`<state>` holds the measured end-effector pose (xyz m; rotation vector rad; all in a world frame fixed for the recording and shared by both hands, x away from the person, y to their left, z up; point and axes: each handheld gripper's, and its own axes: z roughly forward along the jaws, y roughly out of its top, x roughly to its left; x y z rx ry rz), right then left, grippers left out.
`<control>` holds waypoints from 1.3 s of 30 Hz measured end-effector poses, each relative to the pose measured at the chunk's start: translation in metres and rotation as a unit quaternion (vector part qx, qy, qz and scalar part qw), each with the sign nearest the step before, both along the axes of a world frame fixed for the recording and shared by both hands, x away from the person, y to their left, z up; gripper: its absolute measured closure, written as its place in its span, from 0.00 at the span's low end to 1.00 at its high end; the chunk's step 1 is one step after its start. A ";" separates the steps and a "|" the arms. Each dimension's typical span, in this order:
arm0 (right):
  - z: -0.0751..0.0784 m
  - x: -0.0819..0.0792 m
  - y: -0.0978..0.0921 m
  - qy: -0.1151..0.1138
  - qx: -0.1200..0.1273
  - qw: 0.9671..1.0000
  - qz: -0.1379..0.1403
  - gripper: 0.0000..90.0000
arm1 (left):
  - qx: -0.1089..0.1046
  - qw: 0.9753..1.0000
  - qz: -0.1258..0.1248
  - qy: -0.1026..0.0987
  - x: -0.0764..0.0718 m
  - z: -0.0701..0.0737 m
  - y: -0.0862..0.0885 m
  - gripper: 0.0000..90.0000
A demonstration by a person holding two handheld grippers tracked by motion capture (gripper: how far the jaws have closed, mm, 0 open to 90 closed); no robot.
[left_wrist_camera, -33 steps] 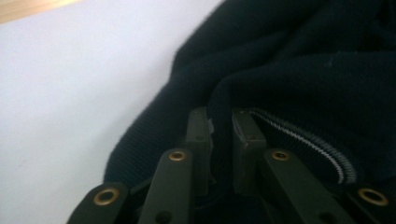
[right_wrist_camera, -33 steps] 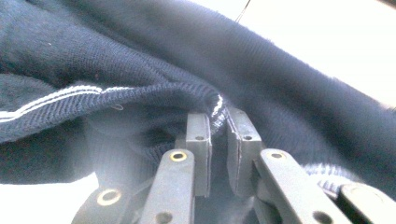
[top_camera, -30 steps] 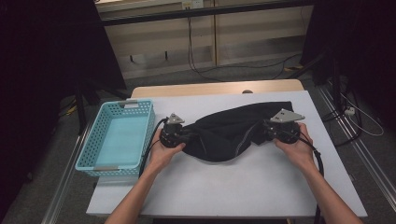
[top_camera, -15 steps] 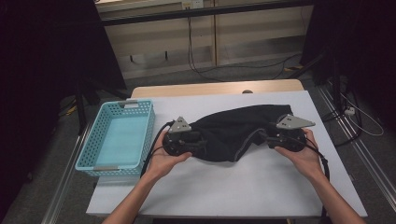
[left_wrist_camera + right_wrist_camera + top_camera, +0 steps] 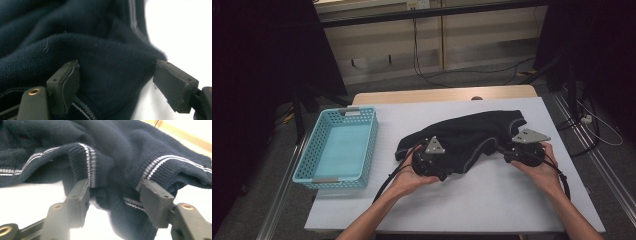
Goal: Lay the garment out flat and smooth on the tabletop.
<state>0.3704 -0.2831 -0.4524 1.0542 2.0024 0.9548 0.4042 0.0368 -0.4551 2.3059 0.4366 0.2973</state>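
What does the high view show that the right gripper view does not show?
The high view alone shows the light blue basket at the table's left, both hands, and the left gripper at the garment's near left edge. The right gripper view alone shows the white stripes on the ribbed hem and the open jaws of the right gripper with a fold of knit between them. Both views show the dark sweater on the white tabletop.
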 end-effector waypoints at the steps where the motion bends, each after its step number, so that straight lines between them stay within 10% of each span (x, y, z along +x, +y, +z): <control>1: 0.000 0.001 -0.001 0.000 0.003 1.000 0.000 0.49 | 0.007 1.000 0.005 0.002 0.000 -0.002 0.000 0.24; 3: 0.000 0.001 -0.002 0.000 0.005 1.000 -0.001 0.51 | 0.023 0.999 0.022 -0.013 0.000 0.000 0.001 0.42; 7: 0.000 0.001 0.000 -0.003 0.005 1.000 0.006 0.53 | -0.016 0.999 0.044 -0.004 0.009 0.017 0.017 0.90; 14: 0.001 0.005 0.007 -0.008 0.013 1.000 0.018 0.46 | -0.097 0.989 0.113 -0.005 0.034 0.046 0.055 0.93; 21: 0.003 0.014 0.025 -0.003 -0.002 0.999 0.044 0.40 | -0.110 0.978 0.176 0.007 0.063 0.047 0.074 0.93; 27: -0.008 0.029 0.037 0.017 -0.030 0.998 0.050 0.45 | -0.089 0.984 0.152 0.031 0.067 0.032 0.073 0.91; 31: -0.001 0.033 0.036 0.035 -0.023 0.998 0.051 0.88 | -0.100 0.985 0.135 0.025 0.060 0.039 0.069 0.91; 36: 0.029 0.037 0.029 -0.017 0.015 0.999 0.027 0.94 | -0.120 0.982 0.144 -0.002 0.058 0.055 0.070 0.92; 39: 0.040 0.046 0.024 -0.036 0.036 0.999 0.009 0.94 | -0.139 0.976 0.169 0.003 0.067 0.059 0.074 0.92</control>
